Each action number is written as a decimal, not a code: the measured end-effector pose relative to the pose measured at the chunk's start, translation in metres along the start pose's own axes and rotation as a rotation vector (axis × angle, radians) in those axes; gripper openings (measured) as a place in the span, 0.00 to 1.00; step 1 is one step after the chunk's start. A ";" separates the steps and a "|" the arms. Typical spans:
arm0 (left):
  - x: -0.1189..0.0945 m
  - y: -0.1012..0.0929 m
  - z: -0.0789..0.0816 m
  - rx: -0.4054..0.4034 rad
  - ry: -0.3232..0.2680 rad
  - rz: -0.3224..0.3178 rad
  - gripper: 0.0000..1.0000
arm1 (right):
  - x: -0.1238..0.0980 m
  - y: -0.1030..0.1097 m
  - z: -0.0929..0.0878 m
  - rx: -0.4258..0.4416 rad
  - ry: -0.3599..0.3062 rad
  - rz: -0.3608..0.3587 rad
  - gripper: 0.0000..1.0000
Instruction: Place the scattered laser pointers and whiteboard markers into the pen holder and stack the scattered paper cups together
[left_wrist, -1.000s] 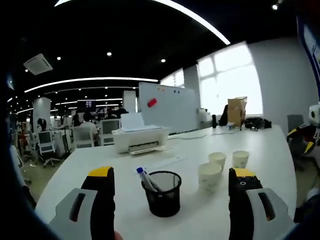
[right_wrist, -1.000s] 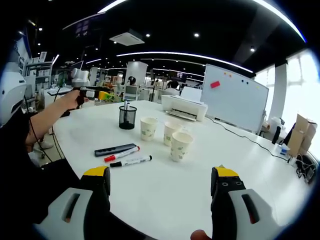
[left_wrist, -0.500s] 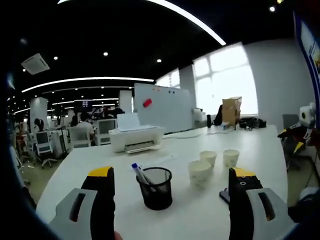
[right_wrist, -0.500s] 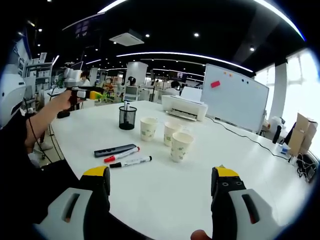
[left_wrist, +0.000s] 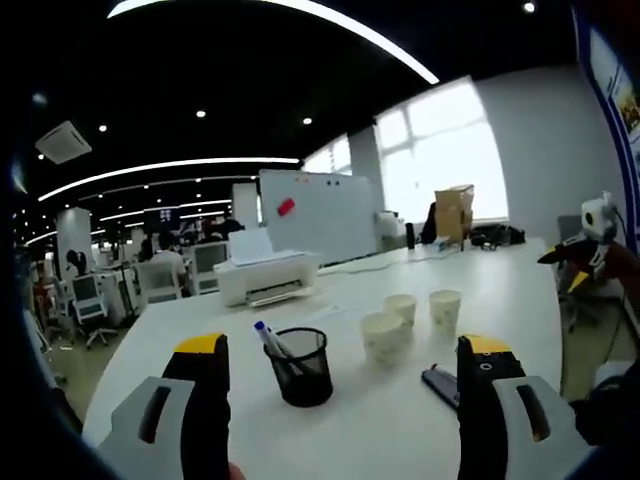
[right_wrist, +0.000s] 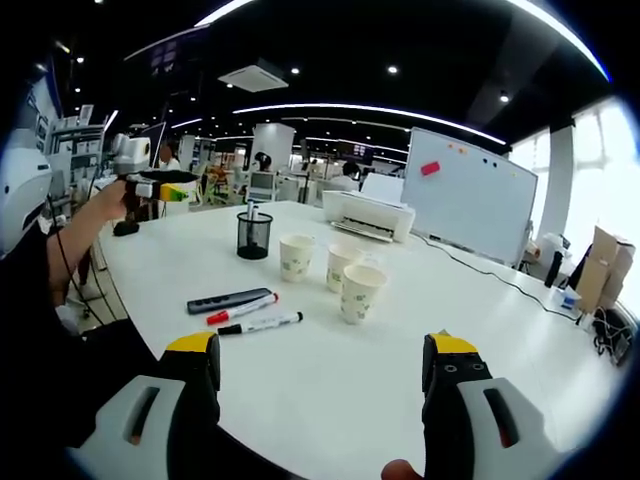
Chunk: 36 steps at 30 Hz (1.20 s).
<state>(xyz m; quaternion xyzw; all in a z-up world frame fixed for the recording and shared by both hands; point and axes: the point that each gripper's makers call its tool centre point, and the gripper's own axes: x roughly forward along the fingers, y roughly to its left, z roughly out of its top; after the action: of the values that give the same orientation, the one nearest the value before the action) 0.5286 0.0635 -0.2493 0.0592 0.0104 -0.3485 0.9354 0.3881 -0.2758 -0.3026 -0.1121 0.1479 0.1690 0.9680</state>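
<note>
Both the left gripper (left_wrist: 340, 400) and right gripper (right_wrist: 318, 395) were wide open and empty, so picking up the red marker (right_wrist: 242, 309) for the pen holder (right_wrist: 254, 235) looked next.

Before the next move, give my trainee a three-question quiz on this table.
1. How many paper cups stand on the white table?
2. True or false: the pen holder is empty.
3. Which lies nearest the right gripper? A: the laser pointer; B: the red-capped marker; C: the black-capped marker.

Key: 1. Three, standing apart, not stacked. 2. False; the left gripper view shows a blue-capped marker standing in it. 3. C.
</note>
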 end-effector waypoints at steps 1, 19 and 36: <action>-0.002 -0.002 0.000 0.003 0.003 -0.002 0.97 | 0.000 -0.001 0.000 -0.001 0.001 -0.002 0.78; -0.020 -0.026 0.000 0.006 0.024 -0.035 0.97 | -0.001 -0.001 0.002 -0.008 0.002 -0.004 0.78; -0.032 -0.043 -0.005 0.014 0.047 -0.064 0.97 | 0.001 0.000 -0.002 -0.004 0.009 0.000 0.78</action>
<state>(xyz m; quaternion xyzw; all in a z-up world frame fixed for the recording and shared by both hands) 0.4767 0.0525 -0.2569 0.0735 0.0320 -0.3769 0.9228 0.3885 -0.2759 -0.3049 -0.1149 0.1518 0.1686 0.9671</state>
